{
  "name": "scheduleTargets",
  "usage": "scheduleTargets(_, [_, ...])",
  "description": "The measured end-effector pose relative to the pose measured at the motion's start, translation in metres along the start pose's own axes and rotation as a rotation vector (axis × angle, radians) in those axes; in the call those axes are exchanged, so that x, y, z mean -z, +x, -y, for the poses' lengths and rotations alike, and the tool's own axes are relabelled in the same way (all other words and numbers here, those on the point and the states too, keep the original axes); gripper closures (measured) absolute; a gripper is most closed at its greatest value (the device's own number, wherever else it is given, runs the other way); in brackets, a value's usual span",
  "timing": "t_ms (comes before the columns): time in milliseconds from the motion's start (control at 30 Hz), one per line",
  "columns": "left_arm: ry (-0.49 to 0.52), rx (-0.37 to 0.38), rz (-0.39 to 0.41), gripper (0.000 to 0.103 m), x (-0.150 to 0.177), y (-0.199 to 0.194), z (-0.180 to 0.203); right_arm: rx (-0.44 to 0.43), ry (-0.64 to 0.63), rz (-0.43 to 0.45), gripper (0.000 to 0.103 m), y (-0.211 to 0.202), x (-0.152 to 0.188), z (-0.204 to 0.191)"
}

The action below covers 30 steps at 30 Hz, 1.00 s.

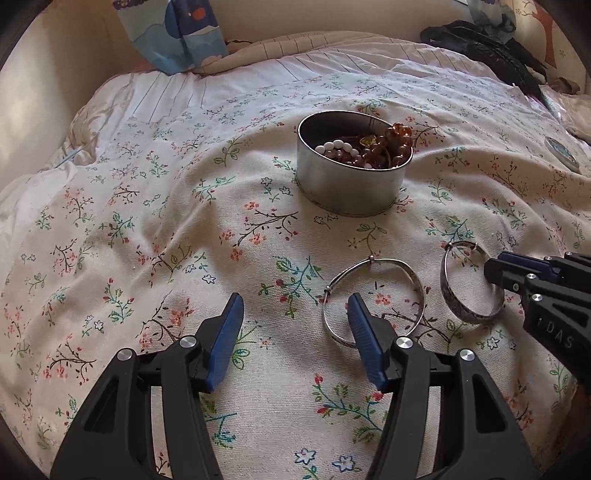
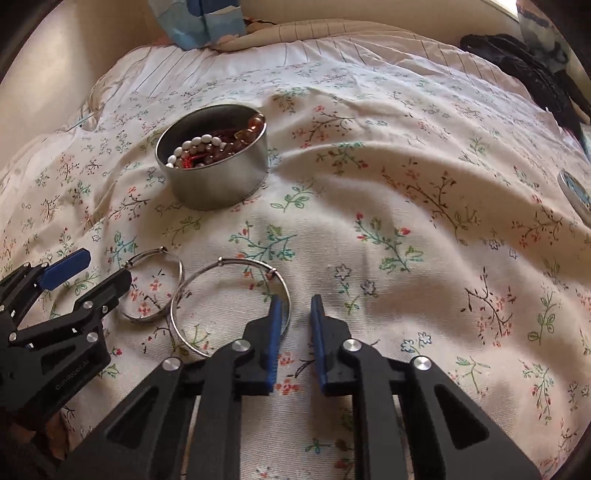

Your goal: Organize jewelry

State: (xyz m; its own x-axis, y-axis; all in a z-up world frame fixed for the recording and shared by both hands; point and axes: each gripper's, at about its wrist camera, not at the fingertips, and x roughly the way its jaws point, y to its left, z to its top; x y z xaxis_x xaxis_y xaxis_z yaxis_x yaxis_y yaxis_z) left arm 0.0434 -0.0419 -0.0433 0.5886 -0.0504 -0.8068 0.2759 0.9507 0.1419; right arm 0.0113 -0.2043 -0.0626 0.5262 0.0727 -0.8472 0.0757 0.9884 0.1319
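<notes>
Two silver bangles lie on the floral bedspread (image 1: 184,229), in front of a round metal tin (image 1: 351,188) that holds bead strings. My left gripper (image 1: 295,310) is open low over the cloth. Its right finger stands inside the left bangle (image 1: 388,260), so that bangle's left rim lies between the jaws, untouched. My right gripper (image 2: 295,306) has its jaws close together. The near rim of the right bangle (image 2: 240,264) sits between them beside the left pad, with a gap to the right pad. In the left wrist view the right gripper (image 1: 493,267) tips onto the right bangle (image 1: 476,319).
A round lid (image 1: 561,153) lies on the bedspread at the far right. A black garment (image 1: 491,48) is heaped at the back right and a blue patterned cushion (image 1: 177,33) leans at the back. A wall runs along the left side.
</notes>
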Motion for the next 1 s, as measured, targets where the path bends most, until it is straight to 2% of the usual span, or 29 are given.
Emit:
scheduleTargets(67, [-0.01, 0.02, -0.013, 0.047, 0.001, -0.001, 0.001, -0.034, 0.004, 0.004, 0.087, -0.001, 0.0, -0.002])
scheduleTargets(167, [0.002, 0.033, -0.04, 0.048, 0.004, 0.004, 0.006, -0.009, -0.035, -0.017, 0.087, 0.005, 0.0, -0.009])
scheduleTargets(200, [0.007, 0.043, -0.049, 0.061, 0.005, 0.005, 0.007, -0.015, -0.031, -0.016, 0.087, 0.005, 0.0, -0.009])
scheduleTargets(233, [0.007, 0.046, -0.053, 0.08, 0.005, 0.006, 0.008, -0.022, -0.023, -0.013, 0.091, 0.004, 0.001, -0.007])
scheduleTargets(267, [0.004, 0.054, -0.048, 0.086, 0.005, 0.005, 0.008, -0.028, -0.013, -0.007, 0.096, 0.002, 0.001, -0.005])
scheduleTargets(300, [-0.003, 0.067, -0.041, 0.095, 0.005, 0.003, 0.006, -0.042, 0.004, 0.004, 0.097, -0.001, 0.0, -0.002])
scheduleTargets(333, [-0.016, 0.079, -0.032, 0.099, 0.004, 0.0, 0.005, -0.059, 0.025, 0.014, 0.098, -0.003, 0.0, 0.001])
scheduleTargets(467, [-0.066, 0.116, 0.03, 0.1, 0.002, -0.012, -0.004, -0.092, 0.075, 0.049, 0.1, -0.012, -0.001, 0.011])
scheduleTargets(700, [-0.096, 0.165, 0.14, 0.1, -0.004, -0.034, -0.009, -0.127, 0.121, 0.12, 0.1, -0.026, -0.003, 0.021])
scheduleTargets(900, [-0.111, 0.157, 0.134, 0.1, -0.005, -0.031, -0.013, -0.171, 0.135, 0.116, 0.099, -0.026, -0.003, 0.021])
scheduleTargets(933, [-0.114, 0.156, 0.129, 0.1, -0.005, -0.03, -0.014, -0.179, 0.123, 0.11, 0.077, -0.024, -0.003, 0.018])
scheduleTargets(967, [-0.117, 0.154, 0.124, 0.1, -0.006, -0.029, -0.014, -0.177, 0.105, 0.099, 0.036, -0.023, -0.003, 0.012])
scheduleTargets(1000, [-0.12, 0.151, 0.121, 0.1, -0.005, -0.028, -0.015, -0.154, 0.076, 0.104, 0.027, -0.023, -0.002, 0.005])
